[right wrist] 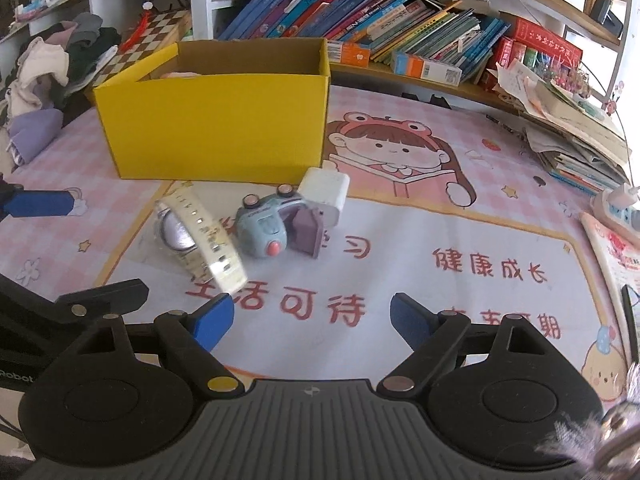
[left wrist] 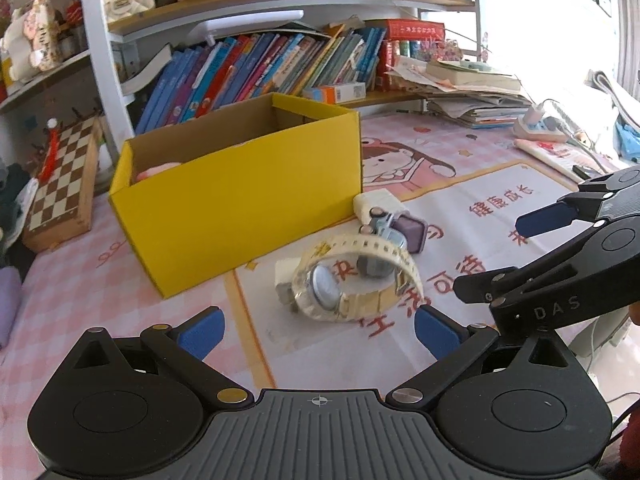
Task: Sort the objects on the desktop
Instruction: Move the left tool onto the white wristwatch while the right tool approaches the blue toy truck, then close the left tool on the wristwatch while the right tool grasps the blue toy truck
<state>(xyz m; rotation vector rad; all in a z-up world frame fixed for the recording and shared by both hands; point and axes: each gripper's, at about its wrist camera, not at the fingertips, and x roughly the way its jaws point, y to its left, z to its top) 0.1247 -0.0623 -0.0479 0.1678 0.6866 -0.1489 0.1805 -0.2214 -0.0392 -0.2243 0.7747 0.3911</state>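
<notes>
A cream-strapped watch [left wrist: 352,276] lies on the desk mat just ahead of my open, empty left gripper [left wrist: 318,330]. Behind it sit a small blue toy camera [left wrist: 382,236], a purple block [left wrist: 412,230] and a white charger [left wrist: 378,204]. An open yellow box [left wrist: 240,200] stands to the left with something pink inside. In the right wrist view the watch [right wrist: 200,232], toy camera [right wrist: 262,226], purple block [right wrist: 306,230] and charger [right wrist: 324,192] lie ahead of my open, empty right gripper [right wrist: 312,322], with the yellow box [right wrist: 216,128] behind them.
A chessboard box [left wrist: 60,192] leans at the left. Bookshelves [left wrist: 260,68] run along the back, with stacked papers [left wrist: 472,92] and a power strip [left wrist: 540,124] at the right. Clothes [right wrist: 48,72] pile at the far left. My right gripper's body [left wrist: 568,264] reaches in from the right.
</notes>
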